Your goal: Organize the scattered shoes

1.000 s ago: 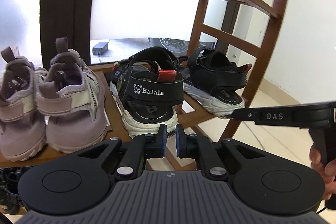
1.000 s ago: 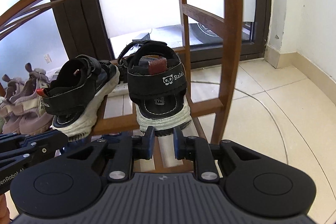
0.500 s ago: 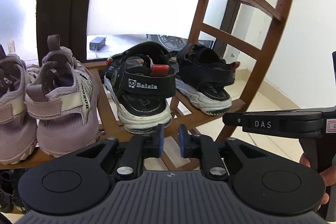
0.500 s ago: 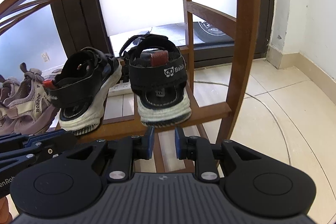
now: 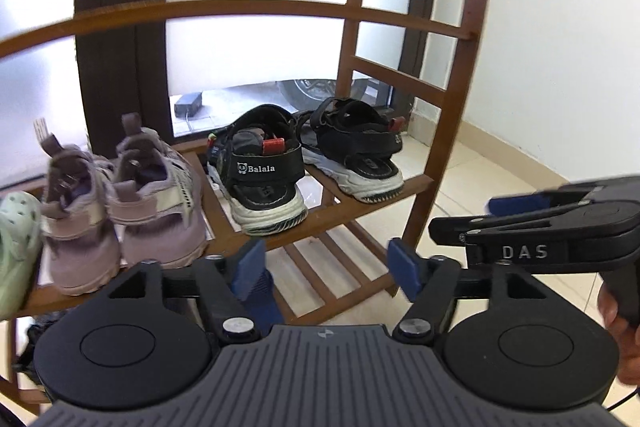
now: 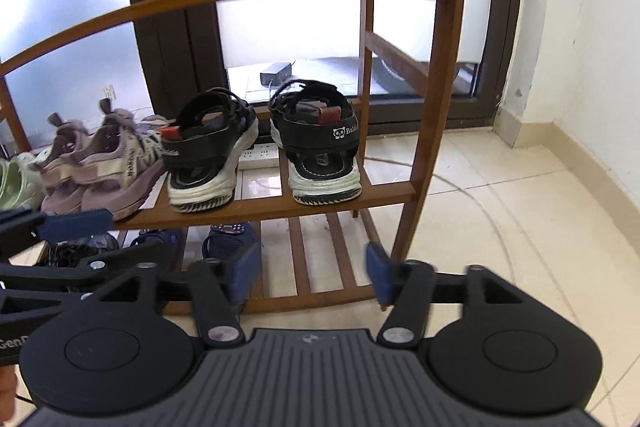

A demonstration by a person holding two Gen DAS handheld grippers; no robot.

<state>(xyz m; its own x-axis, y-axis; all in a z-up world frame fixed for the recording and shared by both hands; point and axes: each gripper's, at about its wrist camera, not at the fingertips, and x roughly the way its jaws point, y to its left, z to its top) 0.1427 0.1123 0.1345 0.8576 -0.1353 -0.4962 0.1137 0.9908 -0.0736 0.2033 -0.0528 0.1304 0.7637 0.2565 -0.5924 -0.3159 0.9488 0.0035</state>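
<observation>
On the middle shelf (image 6: 280, 205) of the wooden rack, we had the two black sandals (image 5: 264, 171) (image 6: 320, 147) side by side, heels outward, right of the mauve sneakers (image 5: 156, 195). Our left gripper (image 5: 324, 263) and right gripper (image 6: 308, 269) stood before that shelf, jaws just opened wide, nothing between them. Both heels sat close to the shelf's front edge, so a careless bump could tip a sandal off. Below the shelf, dark blue shoes (image 6: 228, 237), perhaps a pair, could catch a low finger.
</observation>
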